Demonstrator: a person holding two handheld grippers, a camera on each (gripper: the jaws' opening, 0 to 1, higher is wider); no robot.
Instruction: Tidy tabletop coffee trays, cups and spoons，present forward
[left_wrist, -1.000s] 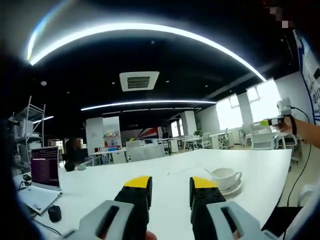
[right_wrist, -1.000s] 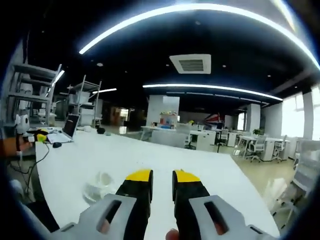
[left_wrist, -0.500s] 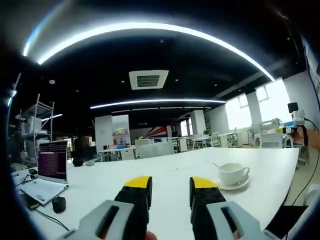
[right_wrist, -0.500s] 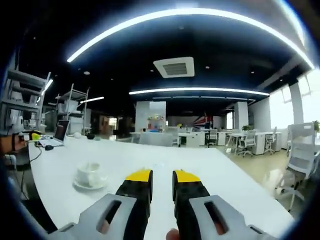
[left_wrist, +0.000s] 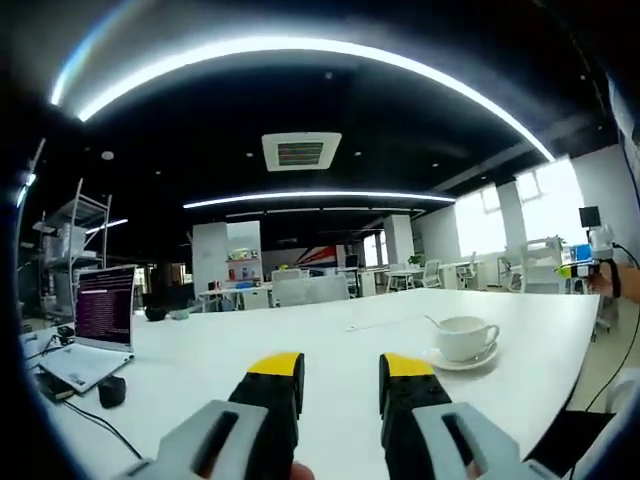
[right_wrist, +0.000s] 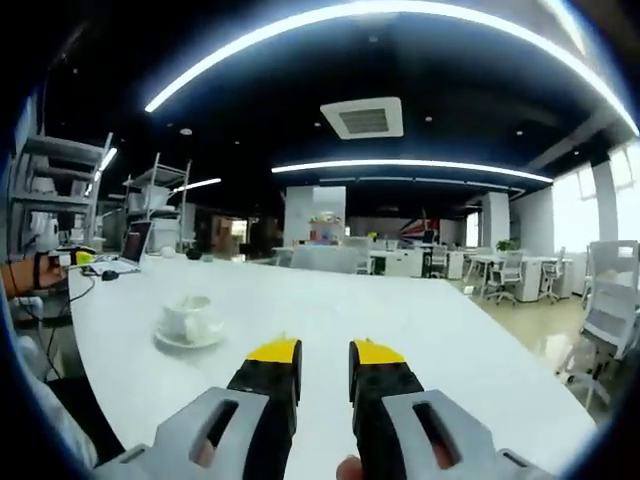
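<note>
1. Since the earlier frames both views have swung and levelled; the white ceramic coffee cup (left_wrist: 466, 337) now sits lower and further right in the left gripper view, and it reads sharply in the right gripper view where it was a blur a second ago.
2. Left gripper (left_wrist: 341, 375): yellow-tipped black jaws stand apart with a moderate gap, holding nothing, above the bare white tabletop (left_wrist: 300, 340).
3. Right gripper (right_wrist: 324, 362): jaws stand a narrower gap apart, also empty, over the same tabletop (right_wrist: 400, 330).
4. The cup stands upright on a white round saucer (left_wrist: 460, 359), well ahead and right of the left jaws; a spoon handle (left_wrist: 432, 322) rises past the cup's rim.
5. In the right gripper view the cup (right_wrist: 188, 317) and saucer (right_wrist: 186, 340) lie ahead and to the left.
6. An open laptop (left_wrist: 92, 335) with a lit screen sits at the table's left end; its screen text is too small to read. A dark computer mouse (left_wrist: 111, 391) lies just beside it.
7. No brand or label is legible.
</note>
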